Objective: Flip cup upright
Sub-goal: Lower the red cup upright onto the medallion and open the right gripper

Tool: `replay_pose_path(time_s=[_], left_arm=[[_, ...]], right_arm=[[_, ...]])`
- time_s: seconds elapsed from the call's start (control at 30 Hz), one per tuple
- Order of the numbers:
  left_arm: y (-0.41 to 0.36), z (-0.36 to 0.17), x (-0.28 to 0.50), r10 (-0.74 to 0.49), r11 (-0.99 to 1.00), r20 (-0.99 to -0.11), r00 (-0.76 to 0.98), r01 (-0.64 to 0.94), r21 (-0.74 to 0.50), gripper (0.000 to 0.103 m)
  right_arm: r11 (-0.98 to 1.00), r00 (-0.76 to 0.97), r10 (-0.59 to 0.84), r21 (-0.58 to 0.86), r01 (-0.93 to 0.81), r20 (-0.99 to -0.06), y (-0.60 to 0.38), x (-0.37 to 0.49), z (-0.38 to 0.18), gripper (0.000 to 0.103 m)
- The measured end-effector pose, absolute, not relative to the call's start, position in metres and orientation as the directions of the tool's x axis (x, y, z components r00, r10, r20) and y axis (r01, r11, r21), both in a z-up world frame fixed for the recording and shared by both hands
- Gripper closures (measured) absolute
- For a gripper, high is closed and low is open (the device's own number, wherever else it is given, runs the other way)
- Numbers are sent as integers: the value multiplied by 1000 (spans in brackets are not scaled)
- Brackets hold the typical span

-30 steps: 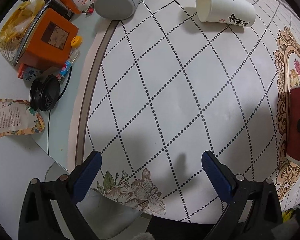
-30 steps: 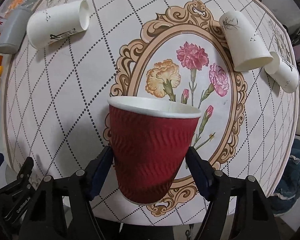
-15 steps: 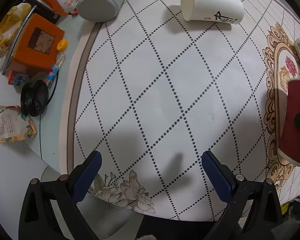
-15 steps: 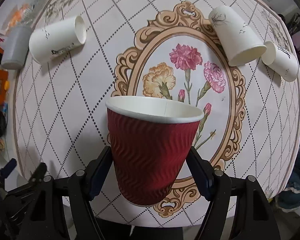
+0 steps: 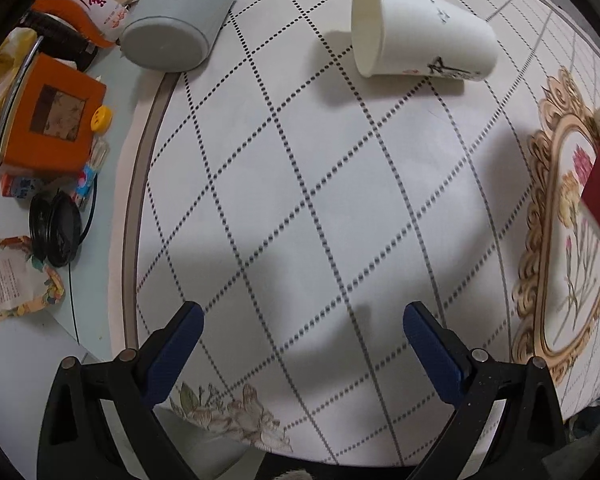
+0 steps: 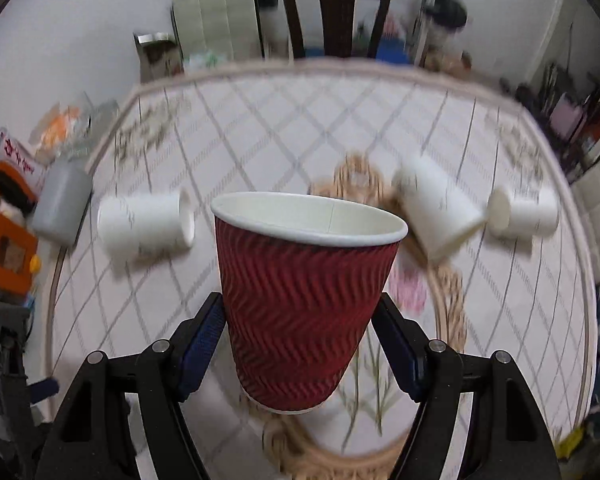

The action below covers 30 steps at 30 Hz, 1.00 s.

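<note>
The red cup (image 6: pixel 306 300), clamped mouth-up in the right hand-held gripper (image 6: pixel 300 334), has swung from a downward view to level above the surface (image 5: pixel 300 200) — judged upright, only setting down remains — while the left hand-held gripper (image 5: pixel 300 340) hovers open, empty.

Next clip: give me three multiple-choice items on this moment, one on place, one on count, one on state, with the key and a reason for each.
1. Where is the red cup?
A. Between the right gripper fingers
B. Lying on the table
C. In the left gripper

2. How many white cups lie on their sides in the right wrist view?
A. One
B. Three
C. Five

3. The left gripper is:
A. Shut on a white cup
B. Open, holding nothing
C. Shut on a lid

Key: A, both fingers flank its wall; B, one left, two right; B, only tablecloth between its fingers.
</note>
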State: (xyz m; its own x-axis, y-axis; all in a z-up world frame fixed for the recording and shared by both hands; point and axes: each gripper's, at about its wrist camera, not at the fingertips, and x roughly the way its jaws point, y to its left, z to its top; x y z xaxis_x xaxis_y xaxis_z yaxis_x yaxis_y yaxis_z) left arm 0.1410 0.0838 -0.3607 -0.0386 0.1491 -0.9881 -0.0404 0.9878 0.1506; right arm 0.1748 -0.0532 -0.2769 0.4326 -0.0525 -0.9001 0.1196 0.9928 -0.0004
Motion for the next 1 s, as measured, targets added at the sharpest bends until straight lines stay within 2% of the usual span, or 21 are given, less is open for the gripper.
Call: replay_pose_path(time_s=[0.13,0.4,0.7,0.77,0.83,1.0], left_arm=[[83,-371,152,175,984,-984,-33,-26,176,1],[86,-373,146,179,984,-984,-14,9,179,1],[88,-349,126,152,988,-987,54,31,153,1],[88,-339,121,146,988,-987,68,32,148,1],[89,-328,111,141,989,-987,83,33,144,1],[80,-295,89,141,988,-980,143,40,148,1]], right_arm=[[989,543,-137,-84,120,-828,-37,185,-295,27],[985,601,-170,-141,96,-781,-18,159,-318,27],[989,538,-142,-91,121,-831,-25,125,-324,25],[988,525,-144,-87,131,-839,-27,117,-323,22],[986,511,-145,-85,140,-847,-30,105,-320,12],[982,497,-152,-75,172,-854,-44,76,-295,9]])
